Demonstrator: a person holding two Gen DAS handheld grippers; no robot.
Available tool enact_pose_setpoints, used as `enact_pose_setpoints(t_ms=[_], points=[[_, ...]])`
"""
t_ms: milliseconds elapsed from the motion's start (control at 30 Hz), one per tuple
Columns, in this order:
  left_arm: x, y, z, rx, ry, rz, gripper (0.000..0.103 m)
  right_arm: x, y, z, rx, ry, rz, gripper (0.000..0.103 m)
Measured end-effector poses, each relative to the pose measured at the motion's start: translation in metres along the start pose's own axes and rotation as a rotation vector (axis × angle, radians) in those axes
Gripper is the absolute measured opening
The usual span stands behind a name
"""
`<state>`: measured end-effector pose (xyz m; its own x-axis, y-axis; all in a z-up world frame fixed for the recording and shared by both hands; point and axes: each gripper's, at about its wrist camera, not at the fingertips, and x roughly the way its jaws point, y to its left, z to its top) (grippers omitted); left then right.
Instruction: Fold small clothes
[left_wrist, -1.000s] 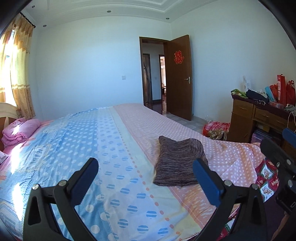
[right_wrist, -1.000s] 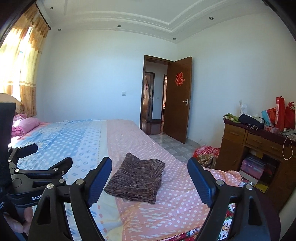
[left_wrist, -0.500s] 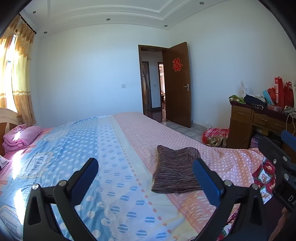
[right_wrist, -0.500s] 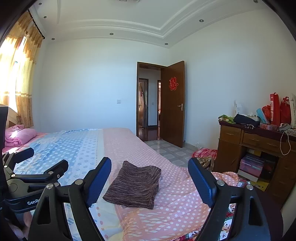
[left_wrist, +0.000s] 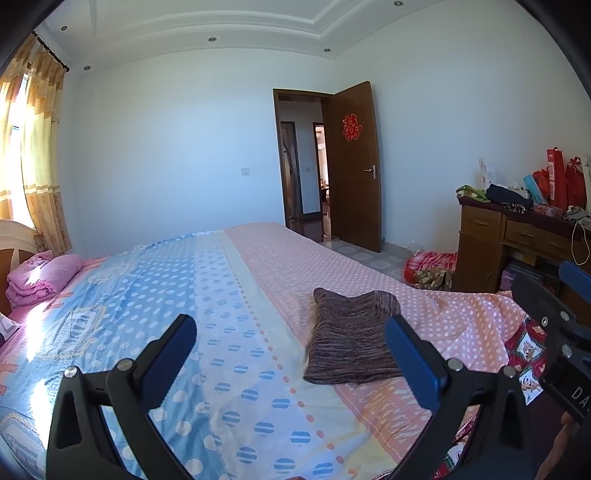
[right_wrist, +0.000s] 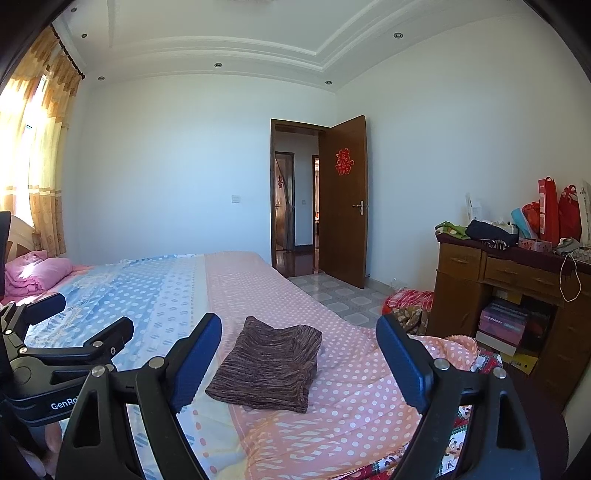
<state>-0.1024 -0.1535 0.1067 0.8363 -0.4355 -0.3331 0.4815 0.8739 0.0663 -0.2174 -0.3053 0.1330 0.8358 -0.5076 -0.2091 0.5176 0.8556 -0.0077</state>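
Fingers (left_wrist: 413, 354): both pairs spread, empty, unchanged | folded garment (right_wrist: 269, 365): same spot on bed (right_wrist: 351, 417)

A small knitted garment (right_wrist: 267, 367), folded into a compact, roughly rectangular bundle, lies flat on a bed (right_wrist: 354, 391). Its fabric is a dark brown and purple melange with fine, lighter horizontal streaks. It rests on the pink, white-dotted part of the bedspread, just beside the pale strip that divides pink from blue. Its folded layers show as stacked edges along the near side and one corner.
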Motion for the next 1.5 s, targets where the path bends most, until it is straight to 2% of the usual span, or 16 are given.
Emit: enact_pose_setpoints(t_ms=[1167,1333,1500], points=[[0.006,0.003,-0.004,0.014,0.009,0.004,0.103,0.008,-0.002,-0.004,0.000,0.025,0.013,0.087],[0.009,-0.001,-0.006,0.051,0.008,0.049,0.103,0.010,-0.002,-0.007,-0.004,0.035,0.015,0.087],[0.014,0.001,-0.007,0.034,0.039,0.020,0.103,0.012,-0.002,-0.007,-0.006,0.037,0.014,0.087]])
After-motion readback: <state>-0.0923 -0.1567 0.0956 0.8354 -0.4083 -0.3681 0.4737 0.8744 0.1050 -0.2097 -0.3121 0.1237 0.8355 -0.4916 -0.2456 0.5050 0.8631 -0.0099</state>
